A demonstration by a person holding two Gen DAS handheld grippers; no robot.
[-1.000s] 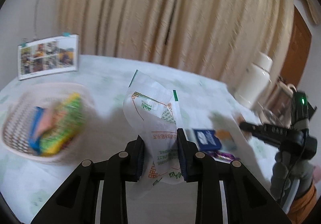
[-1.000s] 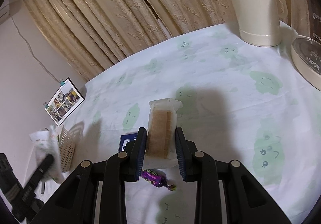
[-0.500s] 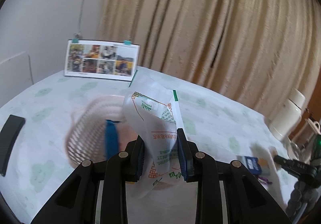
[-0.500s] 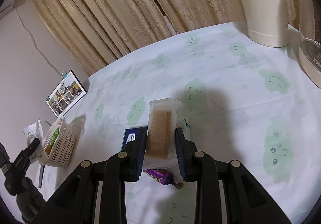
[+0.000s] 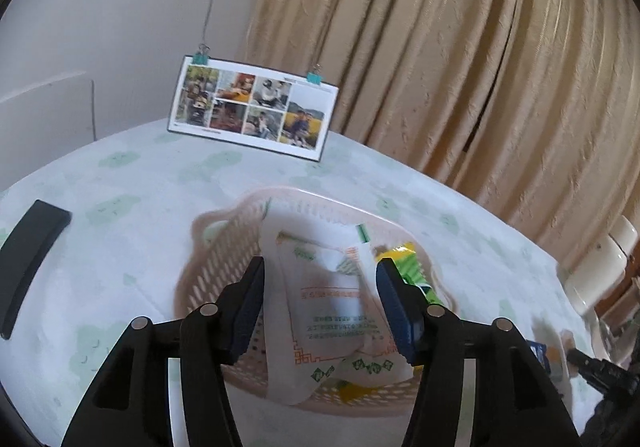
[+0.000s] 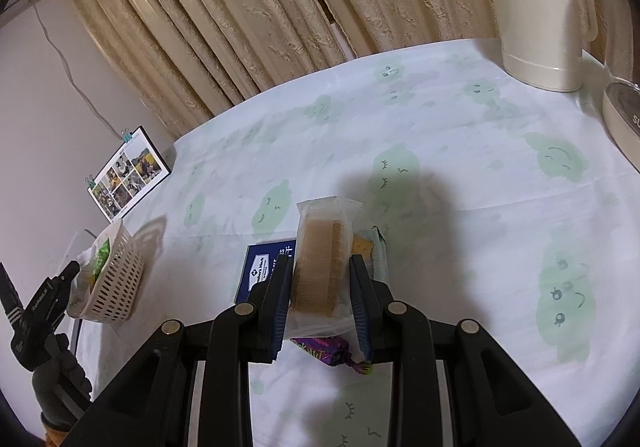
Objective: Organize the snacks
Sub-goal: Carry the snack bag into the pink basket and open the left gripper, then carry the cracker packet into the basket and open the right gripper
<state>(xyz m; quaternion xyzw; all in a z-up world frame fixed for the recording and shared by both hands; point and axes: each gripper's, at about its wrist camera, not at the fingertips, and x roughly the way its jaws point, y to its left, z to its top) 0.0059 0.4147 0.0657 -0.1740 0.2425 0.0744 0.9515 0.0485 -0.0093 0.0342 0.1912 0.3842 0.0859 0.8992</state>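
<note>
The left gripper (image 5: 320, 301) hung with its jaws spread wide, gripping nothing. Between and just beyond them, a white printed snack pouch (image 5: 336, 311) lay in a pale pink perforated plastic basket (image 5: 224, 247), beside a green and yellow packet (image 5: 412, 267). The right gripper (image 6: 322, 293) was clamped on a clear-wrapped brown wafer pack (image 6: 322, 255), above a purple candy wrapper (image 6: 320, 349) and a navy blue packet (image 6: 260, 267) on the cloth.

We are seeing a pale pink lattice basket (image 5: 224, 243) holding a white packet (image 5: 332, 311) printed in orange and green, beside a green and yellow wrapper (image 5: 408, 263). We are also seeing a tan wafer pack (image 6: 322, 259), a navy box (image 6: 262, 267), a purple candy (image 6: 332, 351) and a white cloth (image 6: 440, 151) showing pale green smiling faces.
</note>
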